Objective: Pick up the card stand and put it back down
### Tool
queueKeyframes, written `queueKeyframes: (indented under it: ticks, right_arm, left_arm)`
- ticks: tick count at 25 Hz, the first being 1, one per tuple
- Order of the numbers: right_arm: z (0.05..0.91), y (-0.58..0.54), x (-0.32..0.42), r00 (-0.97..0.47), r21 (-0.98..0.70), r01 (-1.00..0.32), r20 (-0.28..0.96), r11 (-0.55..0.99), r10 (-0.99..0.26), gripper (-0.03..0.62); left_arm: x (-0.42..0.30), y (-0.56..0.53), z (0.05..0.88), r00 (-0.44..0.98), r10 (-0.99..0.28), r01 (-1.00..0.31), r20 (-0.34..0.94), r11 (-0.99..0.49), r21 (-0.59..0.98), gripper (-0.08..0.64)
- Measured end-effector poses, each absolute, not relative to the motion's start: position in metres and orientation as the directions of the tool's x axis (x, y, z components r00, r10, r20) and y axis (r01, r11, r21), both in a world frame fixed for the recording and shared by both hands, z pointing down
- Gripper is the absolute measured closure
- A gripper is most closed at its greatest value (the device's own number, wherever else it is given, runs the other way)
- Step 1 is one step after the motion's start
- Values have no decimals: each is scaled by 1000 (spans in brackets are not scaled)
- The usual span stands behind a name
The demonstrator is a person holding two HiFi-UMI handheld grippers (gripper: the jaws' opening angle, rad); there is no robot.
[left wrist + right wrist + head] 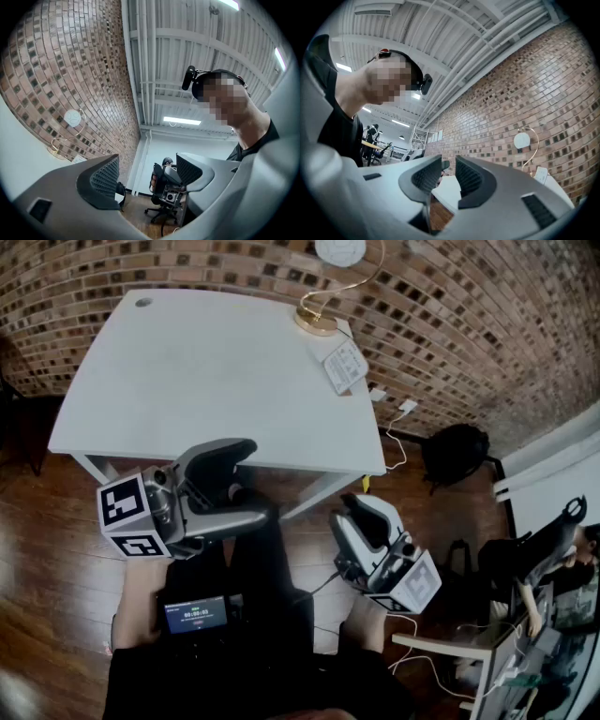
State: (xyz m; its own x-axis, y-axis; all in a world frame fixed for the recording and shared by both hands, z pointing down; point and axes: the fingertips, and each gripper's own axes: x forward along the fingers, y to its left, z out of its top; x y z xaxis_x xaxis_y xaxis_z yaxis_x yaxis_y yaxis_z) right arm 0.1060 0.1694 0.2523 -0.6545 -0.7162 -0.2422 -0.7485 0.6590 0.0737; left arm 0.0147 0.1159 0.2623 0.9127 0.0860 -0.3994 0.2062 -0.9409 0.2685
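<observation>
Table (206,371) set against the wall (450,324), card stand (316,322) on its far right corner.
The stand is on the tabletop close to the far edge, wall just behind it. A flat card (345,366) lies on the table just nearer and to the stand's right, at the right edge. Rest of the top is bare (one small hole (142,303) at the far left corner). Left gripper (246,486) hangs before the table's near edge, left of centre. Right gripper (354,517) is nearer and further right, by the near right leg. Both are well apart from the stand. A screen (195,613) sits below the left gripper. A bag (455,454) is on the floor (56,521), right of the table.
</observation>
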Motion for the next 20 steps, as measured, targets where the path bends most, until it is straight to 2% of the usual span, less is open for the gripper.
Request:
queueKeyframes:
  ticks: [20]
  right_arm:
    - [266,83,178,-628,6,-765,-226,643,-745,471]
  left_arm:
    - [67,32,260,930,62,171,-361,-945,278,184]
